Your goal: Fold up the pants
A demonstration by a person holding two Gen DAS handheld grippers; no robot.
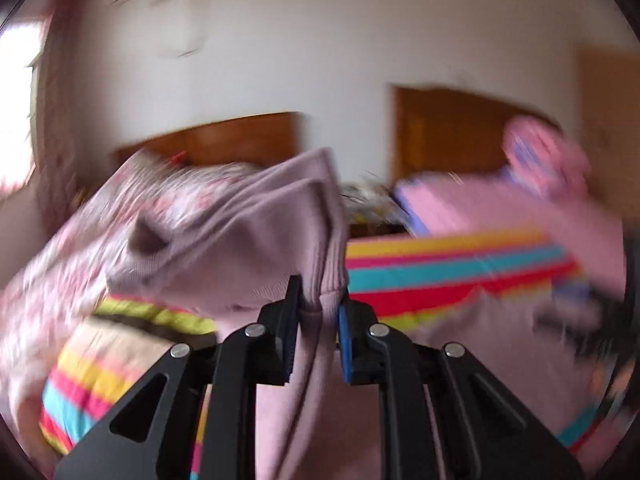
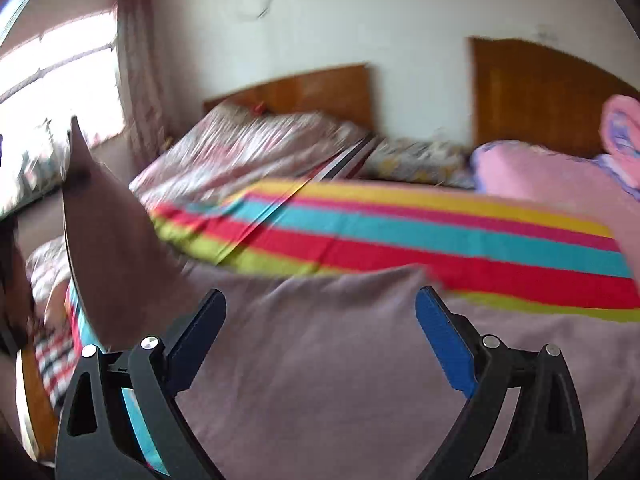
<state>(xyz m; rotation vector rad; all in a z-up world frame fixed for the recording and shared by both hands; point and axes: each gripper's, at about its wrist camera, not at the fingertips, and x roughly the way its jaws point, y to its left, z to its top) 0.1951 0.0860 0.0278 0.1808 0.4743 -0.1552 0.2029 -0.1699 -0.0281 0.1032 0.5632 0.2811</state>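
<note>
Left hand-held gripper (image 1: 320, 300) clamps pants (image 1: 280, 220) hem; right hand-held gripper (image 2: 320, 312) spread above cloth.

A bed with a wooden headboard (image 2: 304, 88) carries everything, and it is covered by a bright striped sheet (image 2: 400, 232) banded in yellow, pink, teal, red and lime green. Directly on that sheet lie the mauve knit pants (image 2: 320, 344), spread over the near part with one end lifted off the surface at the left, a crumpled floral quilt in pink and white (image 2: 248, 148) toward the headboard, and a pink blanket with lilac trim (image 2: 552, 184) at the far right. Between quilt and blanket sits what may be a patterned pillow (image 2: 416, 156), too blurred to tell for sure.
</note>
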